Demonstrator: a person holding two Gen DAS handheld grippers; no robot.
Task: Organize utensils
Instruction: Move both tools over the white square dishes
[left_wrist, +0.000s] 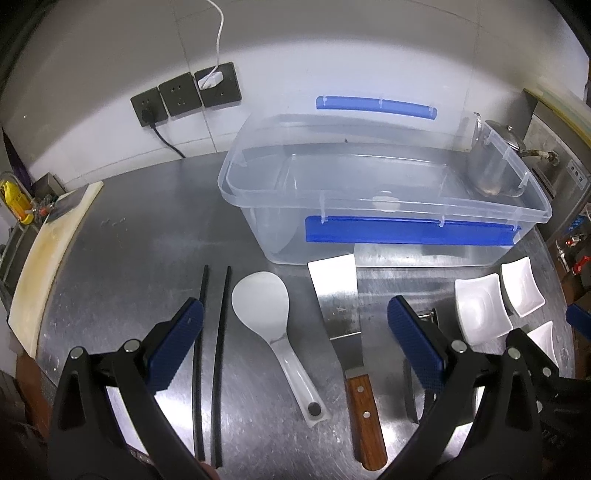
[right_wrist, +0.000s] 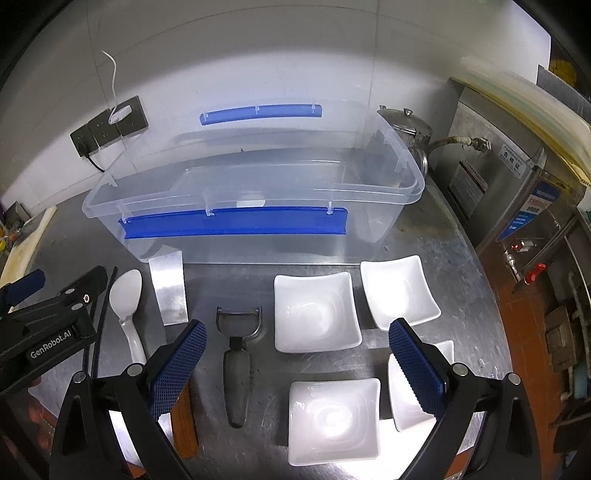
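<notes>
Both grippers' jaws spread, gripping nothing: left gripper (left_wrist: 295, 325), right gripper (right_wrist: 295, 343) | utensils in a row at 6 o'clock of the empty clear bin (left_wrist: 528, 218), seemingly staged for loading | chopsticks (left_wrist: 210, 369), rice paddle (left_wrist: 273, 325), spatula (left_wrist: 343, 321), peeler (right_wrist: 238, 354): long axes 12–6, handles toward 6.

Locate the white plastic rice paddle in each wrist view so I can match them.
Left wrist: white plastic rice paddle lies centre, between black chopsticks and steel spatula.
Right wrist: far left, beside the same spatula.
Shared landmark: clear plastic bin behind.
</notes>
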